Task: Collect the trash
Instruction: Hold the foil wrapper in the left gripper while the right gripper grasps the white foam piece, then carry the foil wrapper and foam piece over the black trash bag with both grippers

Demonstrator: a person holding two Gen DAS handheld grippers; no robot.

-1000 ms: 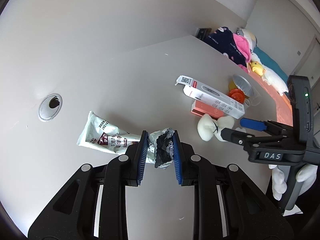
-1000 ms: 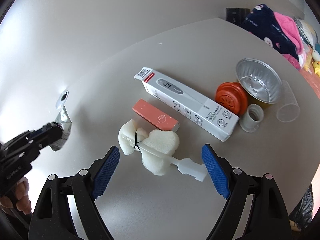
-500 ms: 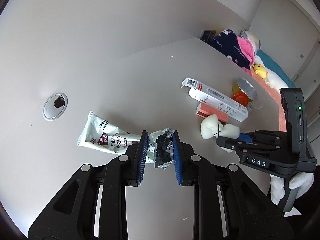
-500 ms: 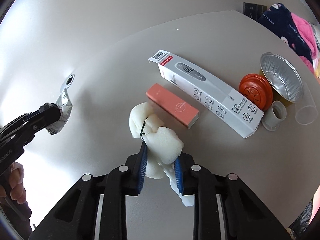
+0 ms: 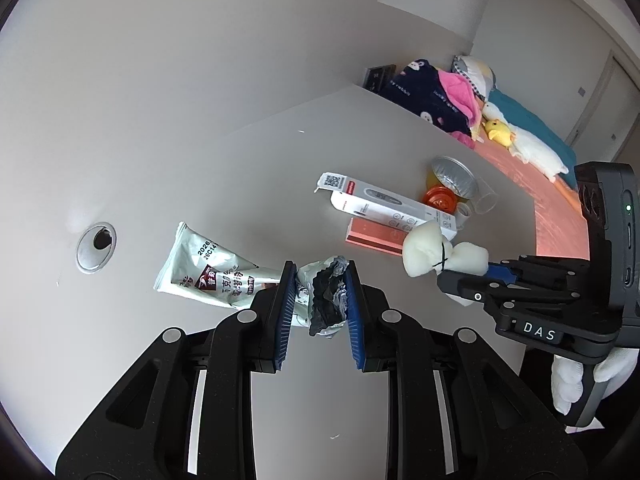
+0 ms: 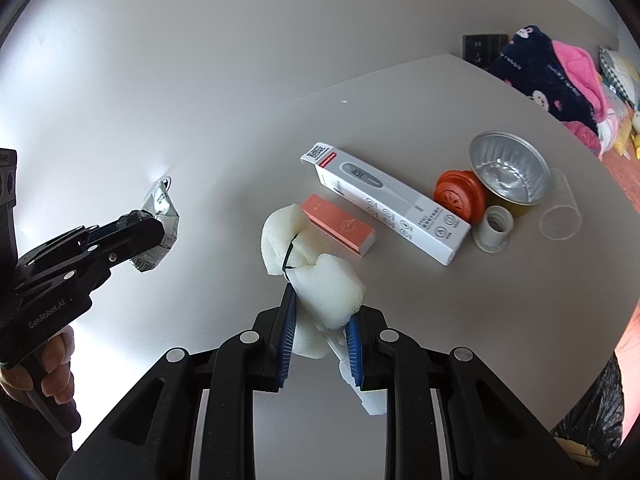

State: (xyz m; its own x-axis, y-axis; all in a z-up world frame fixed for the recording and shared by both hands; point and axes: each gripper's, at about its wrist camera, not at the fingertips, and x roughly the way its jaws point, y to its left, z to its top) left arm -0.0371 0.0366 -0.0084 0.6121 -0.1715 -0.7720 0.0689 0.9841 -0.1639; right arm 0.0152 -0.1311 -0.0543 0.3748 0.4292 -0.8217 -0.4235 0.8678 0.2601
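On the grey surface (image 6: pixel 460 320), the thermometer box (image 6: pixel 384 204) lies. Left of it, the left tongs (image 5: pixel 318 300) pinch a crumpled snack wrapper (image 5: pixel 208 268). Just before it, the right tongs (image 6: pixel 320 332) have closed tight on a white foam piece (image 6: pixel 320 276).

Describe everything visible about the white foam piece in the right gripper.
The white foam piece looks soft and porous, cinched at its middle by a thin dark tie into two puffy lobes, with a white plastic stem at its lower end. The right gripper is shut on the nearer lobe, holding it above the table.
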